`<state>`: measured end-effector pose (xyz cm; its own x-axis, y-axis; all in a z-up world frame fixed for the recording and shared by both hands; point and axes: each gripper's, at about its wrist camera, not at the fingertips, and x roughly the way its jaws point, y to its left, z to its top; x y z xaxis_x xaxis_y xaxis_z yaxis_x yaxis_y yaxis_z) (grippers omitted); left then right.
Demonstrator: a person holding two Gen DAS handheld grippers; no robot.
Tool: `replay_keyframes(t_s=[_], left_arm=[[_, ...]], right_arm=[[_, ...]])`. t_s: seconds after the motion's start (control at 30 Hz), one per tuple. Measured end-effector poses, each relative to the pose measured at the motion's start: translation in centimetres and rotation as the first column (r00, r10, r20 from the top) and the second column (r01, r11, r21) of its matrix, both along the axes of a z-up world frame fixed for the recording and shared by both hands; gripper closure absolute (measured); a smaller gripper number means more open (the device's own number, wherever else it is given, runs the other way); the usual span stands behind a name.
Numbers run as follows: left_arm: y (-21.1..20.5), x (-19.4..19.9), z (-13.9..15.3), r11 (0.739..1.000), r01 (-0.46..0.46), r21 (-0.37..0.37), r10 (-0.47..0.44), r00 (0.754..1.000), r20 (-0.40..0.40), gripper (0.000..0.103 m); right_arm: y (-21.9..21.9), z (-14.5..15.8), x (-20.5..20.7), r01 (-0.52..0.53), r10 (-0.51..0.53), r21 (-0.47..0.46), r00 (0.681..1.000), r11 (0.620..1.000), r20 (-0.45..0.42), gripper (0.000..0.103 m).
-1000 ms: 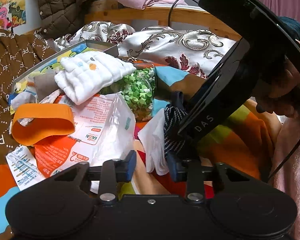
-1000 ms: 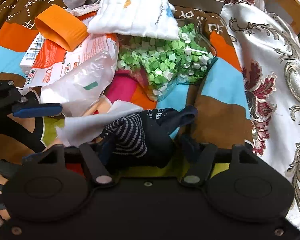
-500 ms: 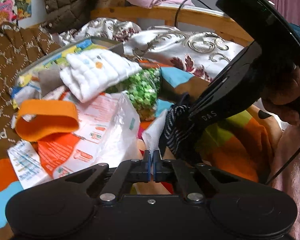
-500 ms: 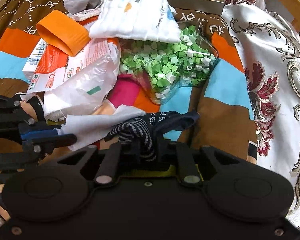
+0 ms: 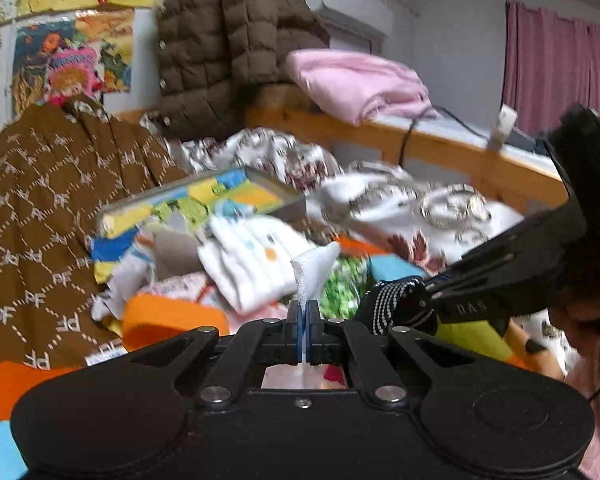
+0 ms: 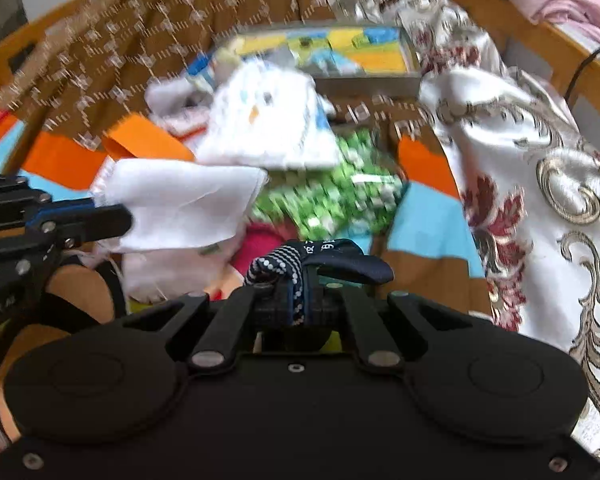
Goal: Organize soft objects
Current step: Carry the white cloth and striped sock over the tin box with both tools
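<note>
My left gripper (image 5: 302, 314) is shut on a thin white cloth (image 5: 314, 268), whose corner sticks up between the blue pads. From the right wrist view the same white cloth (image 6: 180, 204) hangs lifted off the bed from the left gripper (image 6: 108, 216). A dark navy sock with white dotted stripes (image 6: 320, 260) is pinched in my shut right gripper (image 6: 300, 300) and raised above the colourful bedspread. In the left wrist view the sock (image 5: 396, 308) shows at the right gripper's tip (image 5: 430, 294). Both views are motion-blurred.
On the bed lie a white quilted cloth (image 6: 268, 128), a bag of green paper stars (image 6: 340, 200), an orange band (image 6: 148, 146) and a printed tin box (image 6: 340, 52). Floral satin fabric (image 6: 540, 160) is at the right, a brown blanket (image 5: 40, 220) at the left, a wooden rail (image 5: 420, 140) behind.
Both grippers went from open to shut, the left on the white cloth and the right on the dark sock. Both then rose, lifting the pieces off the bedspread.
</note>
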<state>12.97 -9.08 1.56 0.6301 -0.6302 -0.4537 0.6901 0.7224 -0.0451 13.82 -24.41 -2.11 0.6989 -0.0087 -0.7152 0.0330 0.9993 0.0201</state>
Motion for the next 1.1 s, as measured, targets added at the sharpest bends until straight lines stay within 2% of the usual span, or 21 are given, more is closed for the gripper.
replay_keyframes(t_s=[0.23, 0.43, 0.53, 0.67, 0.83, 0.97, 1.1], left_arm=[[1.1, 0.0, 2.7, 0.997, -0.022, -0.08, 0.024, 0.999, 0.027, 0.103], [1.5, 1.9, 4.1, 0.988, -0.07, -0.141, 0.077, 0.996, 0.043, 0.103], [1.7, 4.3, 4.4, 0.978, -0.123, -0.17, 0.127, 0.992, 0.011, 0.103], [2.0, 7.7, 4.9, 0.959, -0.201, -0.199, 0.206, 0.979, 0.004, 0.103], [2.3, 12.9, 5.3, 0.933, -0.275, -0.232, 0.284, 0.959, 0.006, 0.103], [2.3, 17.4, 4.6, 0.909, -0.319, -0.267, 0.322, 0.946, -0.034, 0.103], [1.9, 21.9, 3.0, 0.898, -0.332, -0.289, 0.321, 0.943, -0.086, 0.103]], right_arm=[[0.2, 2.8, -2.5, 0.003, -0.001, -0.017, 0.986, 1.0, 0.165, 0.103], [0.2, 4.9, -3.9, 0.021, -0.007, -0.041, 0.95, 0.999, 0.313, 0.103], [0.4, 5.9, -3.9, 0.033, -0.004, -0.07, 0.926, 0.997, 0.377, 0.103], [0.1, 7.4, -2.2, 0.045, -0.011, -0.064, 0.892, 0.997, 0.452, 0.103], [0.0, 8.6, 1.8, 0.037, 0.011, -0.081, 0.849, 0.996, 0.529, 0.103], [-0.3, 9.6, 6.1, 0.021, 0.031, -0.086, 0.832, 0.996, 0.554, 0.103], [-0.1, 9.8, 10.9, -0.006, 0.062, -0.102, 0.832, 0.995, 0.551, 0.103]])
